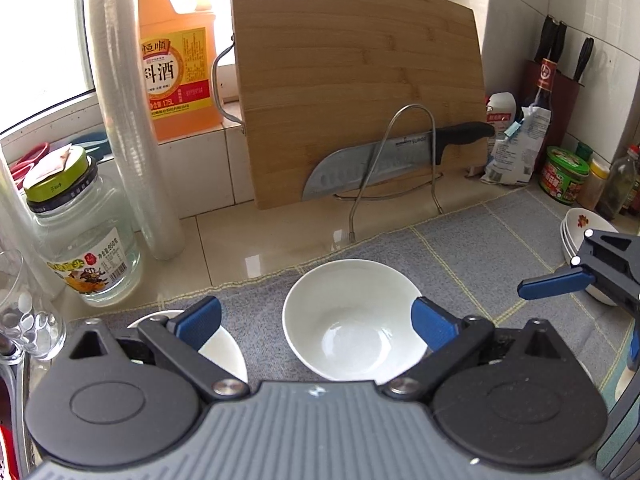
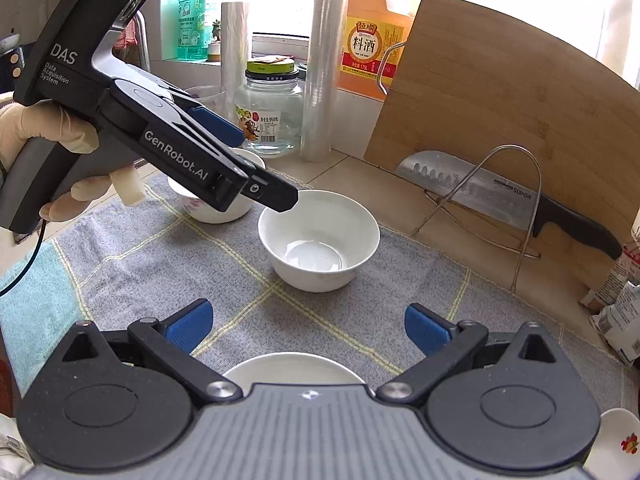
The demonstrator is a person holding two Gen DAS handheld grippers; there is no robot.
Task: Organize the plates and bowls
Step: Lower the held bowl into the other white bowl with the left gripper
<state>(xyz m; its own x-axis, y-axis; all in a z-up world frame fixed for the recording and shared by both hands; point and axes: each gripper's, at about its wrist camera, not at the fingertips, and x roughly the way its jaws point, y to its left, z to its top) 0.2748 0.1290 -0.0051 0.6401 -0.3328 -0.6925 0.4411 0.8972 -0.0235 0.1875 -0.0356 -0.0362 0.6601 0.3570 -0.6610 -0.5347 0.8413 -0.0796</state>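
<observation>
A bowl (image 1: 352,320) is sitting on the cloth (image 1: 480,248) just ahead of the left gripper's fingers (image 1: 200,322), a cutting board (image 1: 356,84) leaning behind it.

A plain white bowl (image 1: 352,320) is sitting on a grey cloth (image 1: 460,248) crossed by pale yellow lines, turning light blue at one edge. The cutting board (image 1: 360,80) is showing tan wood grain. The jug (image 1: 178,60) is glowing orange behind a yellow-and-red label. Both grippers' pads (image 2: 188,322) are showing blue on black arms.
</observation>
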